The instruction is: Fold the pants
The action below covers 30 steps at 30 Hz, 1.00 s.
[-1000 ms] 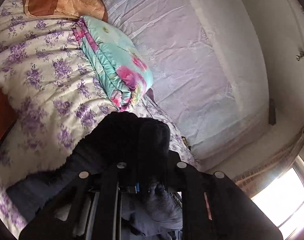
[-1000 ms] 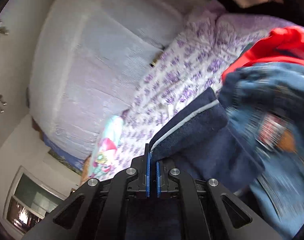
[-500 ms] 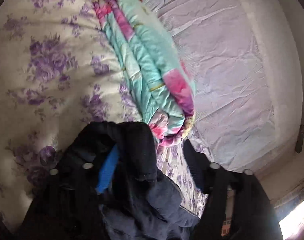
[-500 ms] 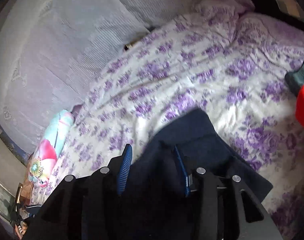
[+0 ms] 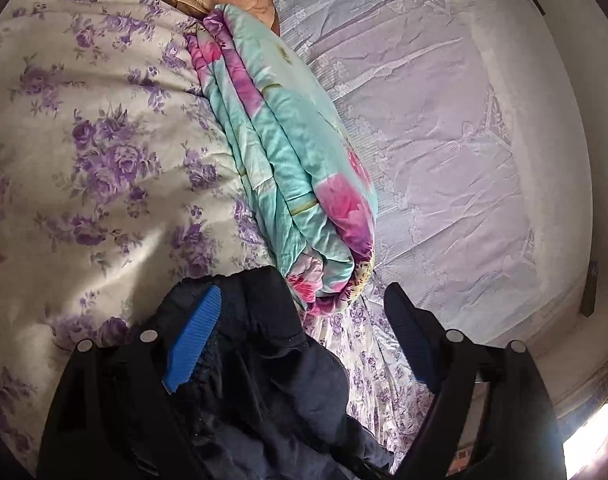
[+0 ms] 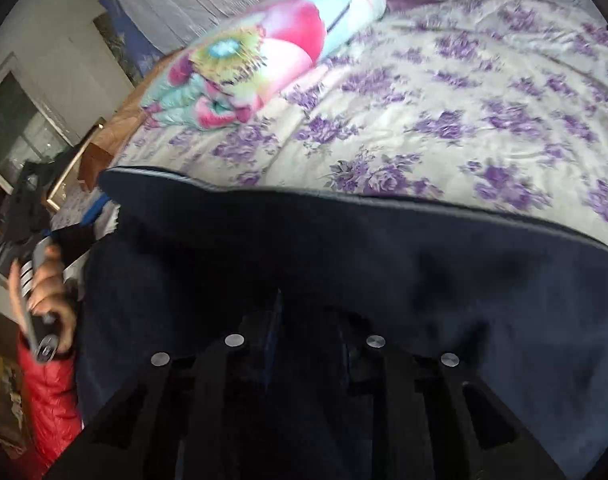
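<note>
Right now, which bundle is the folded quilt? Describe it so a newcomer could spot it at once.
Start from the bed, covered by a cream bedspread with purple flowers. Along the bedspread's edge, beside the pale lavender sheet, lies the folded quilt, just beyond the dark pants. It is the only turquoise thing there, with big pink blooms, stacked in layers.

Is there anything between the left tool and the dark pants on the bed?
Nothing visible does. The left tool has its jaws opening, and the pants lie directly between them; the folded quilt lies beyond.
</note>
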{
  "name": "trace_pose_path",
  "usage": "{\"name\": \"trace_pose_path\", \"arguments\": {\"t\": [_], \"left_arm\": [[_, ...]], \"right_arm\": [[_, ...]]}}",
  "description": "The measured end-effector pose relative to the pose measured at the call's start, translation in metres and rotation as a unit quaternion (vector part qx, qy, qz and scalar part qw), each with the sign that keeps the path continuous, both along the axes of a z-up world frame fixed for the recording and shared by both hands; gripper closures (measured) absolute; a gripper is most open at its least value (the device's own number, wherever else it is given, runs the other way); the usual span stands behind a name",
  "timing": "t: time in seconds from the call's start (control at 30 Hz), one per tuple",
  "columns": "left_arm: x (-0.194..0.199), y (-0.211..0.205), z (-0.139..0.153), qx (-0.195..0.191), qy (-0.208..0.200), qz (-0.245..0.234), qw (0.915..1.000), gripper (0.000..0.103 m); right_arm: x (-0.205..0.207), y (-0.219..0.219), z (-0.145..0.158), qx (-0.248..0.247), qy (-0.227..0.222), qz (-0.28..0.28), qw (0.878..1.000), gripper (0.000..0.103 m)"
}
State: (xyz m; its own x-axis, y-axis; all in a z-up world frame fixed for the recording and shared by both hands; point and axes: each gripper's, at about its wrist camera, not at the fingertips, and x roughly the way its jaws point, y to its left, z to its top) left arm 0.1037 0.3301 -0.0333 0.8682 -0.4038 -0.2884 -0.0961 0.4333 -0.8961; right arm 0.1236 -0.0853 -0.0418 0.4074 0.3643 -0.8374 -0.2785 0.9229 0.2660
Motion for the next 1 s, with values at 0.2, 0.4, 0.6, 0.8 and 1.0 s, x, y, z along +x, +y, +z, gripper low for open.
{"name": "trace_pose_path", "arguments": {"t": [0.2, 0.4, 0.6, 0.8, 1.0], "left_arm": [[-0.004, 0.018, 0.005, -0.024, 0.001, 0.005, 0.9997, 0.016], [-0.013, 0.041, -0.002, -0.064, 0.010, 0.038, 0.9972, 0.016], [-0.016, 0.060, -0.005, -0.067, 0.037, 0.052, 0.9957, 0.014], [-0.016, 0.066, -0.005, -0.078, 0.045, 0.031, 0.9954, 0.014], [-0.051, 0.060, 0.002, -0.090, 0.023, -0.015, 0.9955, 0.014]], "right_arm": [[0.016, 0.000, 0.039, 0.033, -0.060, -0.070, 0.995, 0.100], [-0.018, 0.107, 0.047, 0.016, -0.063, 0.071, 0.995, 0.097], [0.034, 0.168, 0.004, 0.005, -0.027, 0.024, 0.999, 0.096], [-0.017, 0.136, 0.052, 0.021, -0.064, 0.034, 0.997, 0.081], [-0.163, 0.013, 0.088, 0.017, -0.128, 0.021, 0.991, 0.032]]}}
